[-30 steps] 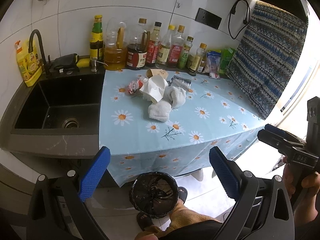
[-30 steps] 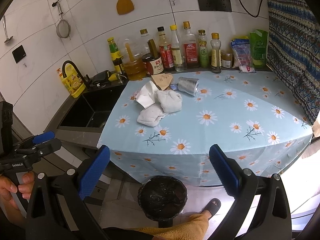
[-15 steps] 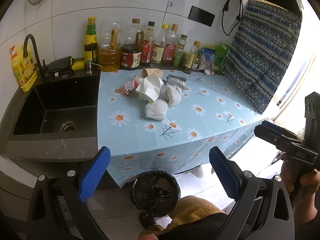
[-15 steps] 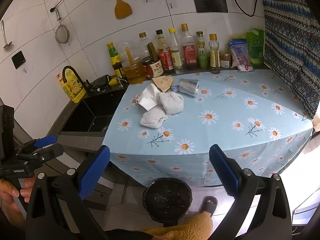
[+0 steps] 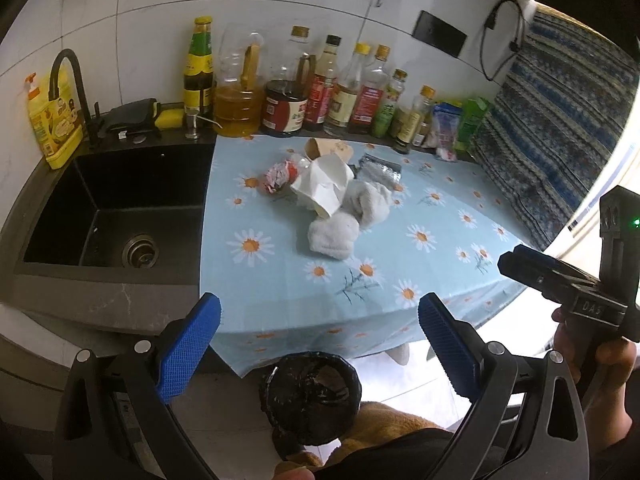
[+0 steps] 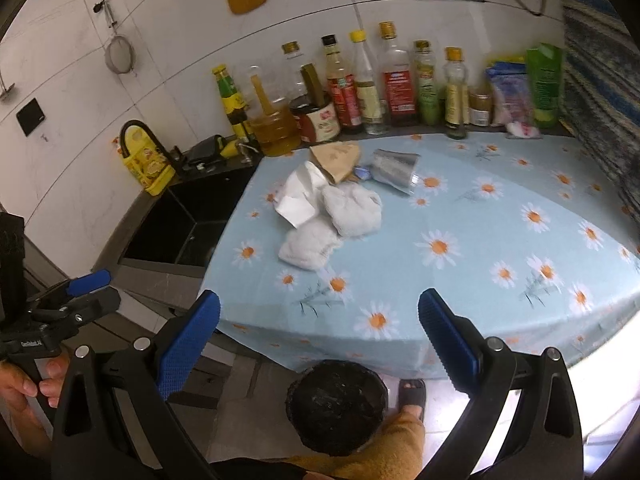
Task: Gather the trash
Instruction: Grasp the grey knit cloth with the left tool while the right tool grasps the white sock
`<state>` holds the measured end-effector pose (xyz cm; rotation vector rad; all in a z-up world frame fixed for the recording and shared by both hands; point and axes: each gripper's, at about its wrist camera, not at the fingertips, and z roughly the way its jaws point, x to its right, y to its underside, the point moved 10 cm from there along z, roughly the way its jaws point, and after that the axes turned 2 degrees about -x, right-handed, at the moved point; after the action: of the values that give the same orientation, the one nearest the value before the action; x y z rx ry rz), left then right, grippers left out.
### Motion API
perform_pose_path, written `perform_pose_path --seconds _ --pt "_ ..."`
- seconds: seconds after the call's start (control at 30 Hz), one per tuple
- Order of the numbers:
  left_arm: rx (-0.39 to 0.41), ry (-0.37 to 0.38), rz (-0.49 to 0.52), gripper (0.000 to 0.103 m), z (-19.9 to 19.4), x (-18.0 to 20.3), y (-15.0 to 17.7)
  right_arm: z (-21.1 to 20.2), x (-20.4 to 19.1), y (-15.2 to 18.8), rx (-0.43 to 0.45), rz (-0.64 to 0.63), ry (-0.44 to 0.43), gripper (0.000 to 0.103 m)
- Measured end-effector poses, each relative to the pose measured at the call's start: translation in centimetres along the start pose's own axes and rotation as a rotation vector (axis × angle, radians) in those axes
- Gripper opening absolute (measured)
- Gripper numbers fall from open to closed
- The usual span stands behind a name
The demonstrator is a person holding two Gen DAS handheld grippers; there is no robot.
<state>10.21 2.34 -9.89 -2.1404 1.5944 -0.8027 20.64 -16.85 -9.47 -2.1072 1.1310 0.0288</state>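
Below the counter's edge, a black-lined trash bin [image 5: 310,396] stands on the floor, its inside dark and its contents impossible to make out. Both hand-held grippers hang short of the counter with blue-padded jaws spread wide and nothing between them: the left gripper [image 5: 318,344] and the right gripper [image 6: 318,344]. On the daisy-print tablecloth [image 6: 480,248] the trash sits in one touching cluster: two crumpled white tissue wads [image 6: 308,242], one folded white paper piece [image 6: 298,194], one brown paper cup [image 6: 336,158] on its side, one silver foil cup [image 6: 394,170] also tipped over, and one red-and-white wrapper [image 5: 278,176]. Beside the cloth, the black sink [image 5: 116,220] holds nothing visible but its drain. Along the tiled wall stand roughly ten sauce and oil bottles [image 6: 394,84]; the exact count is unclear.
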Motion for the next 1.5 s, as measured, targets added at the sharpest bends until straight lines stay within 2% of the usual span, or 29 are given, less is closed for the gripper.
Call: perform_pose_path --seconds 0.33,0.5,0.63,0.73,0.8,0.83,0.97,1.07,1.2,1.27,1.33,1.4,1.47,1.5 --pt "-0.027 -0.007 -0.027 0.096 6.2 1.4 -3.6 5.5 3.3 -5.3 -0.066 -0.025 -0.086 0.098" --pt "-0.097 -0.015 -0.055 0.096 11.2 1.6 -4.1 8.3 5.8 -6.7 -0.12 0.019 -0.127 0.098" --pt "-0.156 -0.022 -0.002 0.096 16.0 2.4 -3.7 9.0 7.3 -6.8 -0.137 0.042 -0.145 0.098" --pt "-0.192 -0.035 -0.016 0.096 19.0 2.0 -3.3 9.0 8.8 -6.5 -0.146 0.065 -0.146 0.098" --pt "-0.198 -0.1 -0.002 0.096 20.8 1.3 -3.4 8.9 10.1 -6.2 -0.142 0.094 -0.145 0.098" --pt "-0.2 -0.11 0.015 0.096 21.5 1.3 -3.4 8.9 10.6 -6.1 -0.143 0.11 -0.148 0.098" --pt "-0.24 -0.101 0.001 0.096 23.7 1.1 -3.1 8.9 12.3 -5.6 -0.148 0.147 -0.155 0.098" --pt "-0.243 -0.127 0.008 0.096 24.2 0.7 -3.1 8.6 13.3 -5.5 -0.137 0.152 -0.148 0.098" --pt "-0.254 -0.103 -0.021 0.094 25.0 0.6 -3.4 8.7 14.3 -5.2 -0.136 0.167 -0.153 0.098" --pt "-0.26 -0.084 -0.023 0.08 25.4 0.9 -3.5 8.8 14.3 -5.2 -0.139 0.165 -0.159 0.098" --pt "-0.267 -0.081 -0.013 0.078 25.7 1.2 -3.4 8.9 14.2 -5.3 -0.14 0.159 -0.169 0.098" --pt "-0.267 -0.073 0.005 0.068 25.7 1.5 -3.4 9.1 14.0 -5.5 -0.14 0.155 -0.178 0.098" --pt "-0.247 -0.08 0.03 0.052 25.3 1.9 -3.7 9.4 13.9 -5.7 -0.14 0.157 -0.184 0.098" --pt "-0.237 -0.078 0.041 0.05 25.1 2.1 -3.9 9.6 13.8 -5.9 -0.142 0.158 -0.194 0.098"
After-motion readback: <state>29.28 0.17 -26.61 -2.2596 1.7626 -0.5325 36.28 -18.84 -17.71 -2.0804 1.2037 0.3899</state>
